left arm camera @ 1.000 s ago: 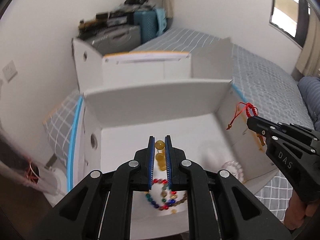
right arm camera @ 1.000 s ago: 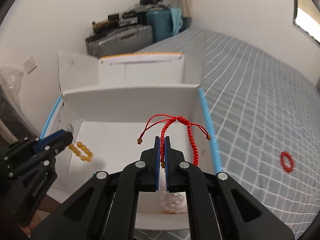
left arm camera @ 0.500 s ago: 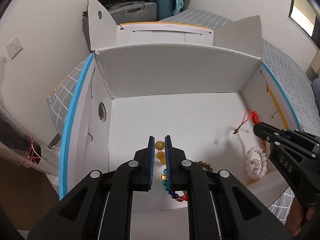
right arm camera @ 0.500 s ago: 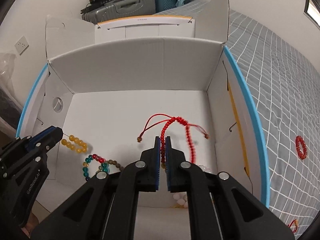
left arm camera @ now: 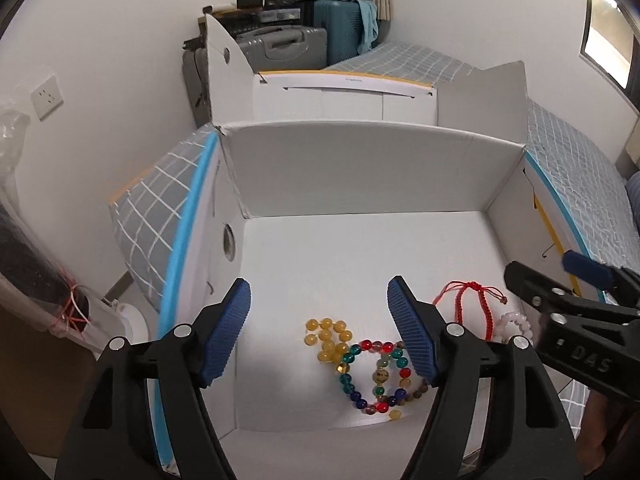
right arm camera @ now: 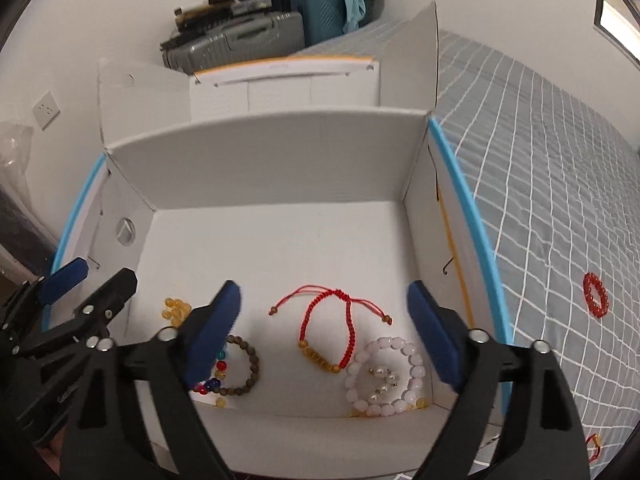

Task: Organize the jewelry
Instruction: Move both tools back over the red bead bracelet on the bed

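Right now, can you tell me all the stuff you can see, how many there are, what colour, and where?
box: 1, white with blue edges, open on the bed
yellow bead bracelet: 1, amber, box floor, left side
mixed bead bracelet: 1, red, green and blue beads, beside the yellow one
brown bead bracelet: 1, dull brown, box floor, partly behind a finger
red cord bracelet: 1, red with gold beads, box middle
pale pink bead bracelet: 1, box floor, right side, small pearly beads inside its ring
red ring bracelet: 1, on the bed, outside the box
bed: 1, grey with white checks
suitcases: 2, grey and teal, by the far wall
left hand-held gripper: 1, black with blue pads, open
right hand-held gripper: 1, same colours, open
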Demonstrator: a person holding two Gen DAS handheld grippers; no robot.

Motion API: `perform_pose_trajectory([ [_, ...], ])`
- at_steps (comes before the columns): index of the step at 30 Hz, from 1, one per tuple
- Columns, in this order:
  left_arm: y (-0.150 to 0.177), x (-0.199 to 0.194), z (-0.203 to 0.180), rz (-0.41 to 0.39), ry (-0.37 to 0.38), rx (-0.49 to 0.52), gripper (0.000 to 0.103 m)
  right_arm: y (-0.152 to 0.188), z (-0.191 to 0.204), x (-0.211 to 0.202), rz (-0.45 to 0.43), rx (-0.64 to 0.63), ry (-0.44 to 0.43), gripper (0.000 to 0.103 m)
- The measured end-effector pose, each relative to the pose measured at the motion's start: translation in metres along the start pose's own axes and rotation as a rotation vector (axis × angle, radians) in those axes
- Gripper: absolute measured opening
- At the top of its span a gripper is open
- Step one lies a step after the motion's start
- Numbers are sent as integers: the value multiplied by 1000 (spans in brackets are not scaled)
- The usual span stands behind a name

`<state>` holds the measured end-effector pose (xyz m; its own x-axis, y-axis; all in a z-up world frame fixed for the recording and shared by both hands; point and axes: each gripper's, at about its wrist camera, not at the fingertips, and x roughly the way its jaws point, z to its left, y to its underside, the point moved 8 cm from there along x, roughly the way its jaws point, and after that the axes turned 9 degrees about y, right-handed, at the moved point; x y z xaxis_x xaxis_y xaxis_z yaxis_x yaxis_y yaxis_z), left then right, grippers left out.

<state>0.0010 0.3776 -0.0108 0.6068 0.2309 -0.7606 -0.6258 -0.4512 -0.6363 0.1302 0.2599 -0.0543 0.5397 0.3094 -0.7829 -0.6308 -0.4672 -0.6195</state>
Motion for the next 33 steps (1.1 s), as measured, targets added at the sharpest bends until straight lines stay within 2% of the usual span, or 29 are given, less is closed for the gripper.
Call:
perform_pose_trajectory([
  [3,-2,-5,1,-10,3,-6,78,-4,-2,-9,-27,3,4,92],
  [8,-6,-19,-4,-40,10,-1,89,-8,-12,-26,-58,23,26,94],
  [13,-13,-38,-19,-89,39,12,97,-8,-32,-50,-97,56,29,95],
  [17,-16,-50,-39,-118,69,31,98,-7,-56,-71,-137,93,46,96],
  [23,-18,-54,-83,-138,109,82,98,11,-113,-102,-161,153,111,96],
  [33,-15,-41,-169,-114,193,147,97,68,-241,-138,-172,320,264,96],
])
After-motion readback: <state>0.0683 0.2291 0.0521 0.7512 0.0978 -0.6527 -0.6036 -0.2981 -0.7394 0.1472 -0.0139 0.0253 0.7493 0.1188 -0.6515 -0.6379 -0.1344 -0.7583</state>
